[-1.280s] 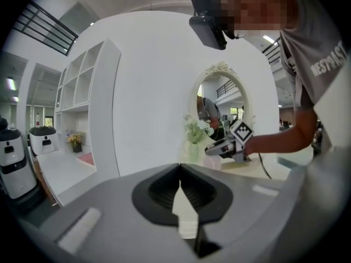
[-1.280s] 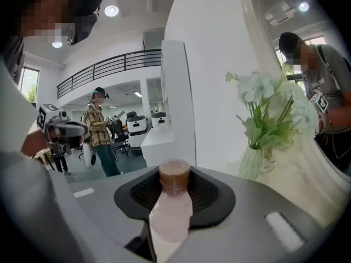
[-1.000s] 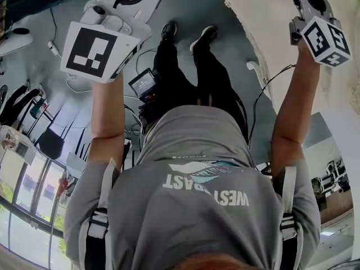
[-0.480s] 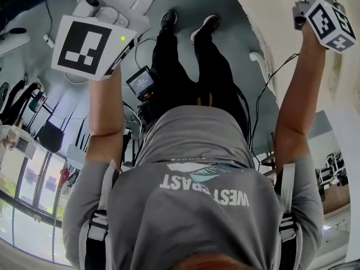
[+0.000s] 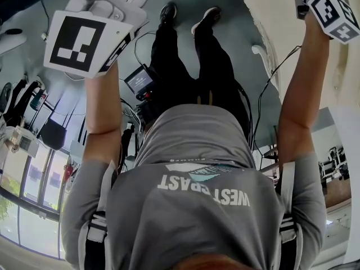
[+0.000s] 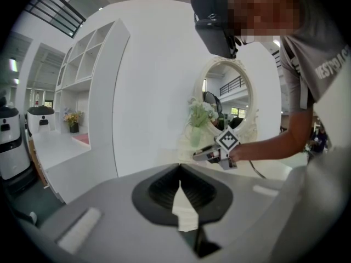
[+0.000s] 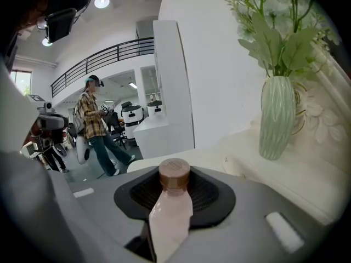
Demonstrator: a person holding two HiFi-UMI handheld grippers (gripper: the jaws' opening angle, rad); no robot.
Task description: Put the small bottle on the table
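The small bottle [image 7: 171, 215], pale pink with a brown cap [image 7: 174, 173], stands up between the jaws of my right gripper [image 7: 175, 199], which is shut on it. Ahead and to the right lies the cream table [image 7: 307, 174], bearing a green ribbed vase [image 7: 279, 116] of pale flowers. In the left gripper view the right gripper [image 6: 211, 154] reaches over that table below an oval mirror [image 6: 227, 100]. My left gripper [image 6: 180, 188] has its jaw tips together, with only a pale sliver showing between them. In the head view the left gripper [image 5: 95, 16] and right gripper [image 5: 329, 7] are held out at arm's length.
A white shelf unit [image 6: 88, 75] and wheeled white robots [image 6: 11, 141] stand at the left. A person in a plaid shirt [image 7: 96, 125] walks in the background. A cable [image 5: 264, 94] runs along the grey floor by the table's edge [image 5: 270, 49].
In the head view both grippers have moved farther out, toward the top of the picture: the left marker cube up and left, the right cube up and right. The bottle stays held.
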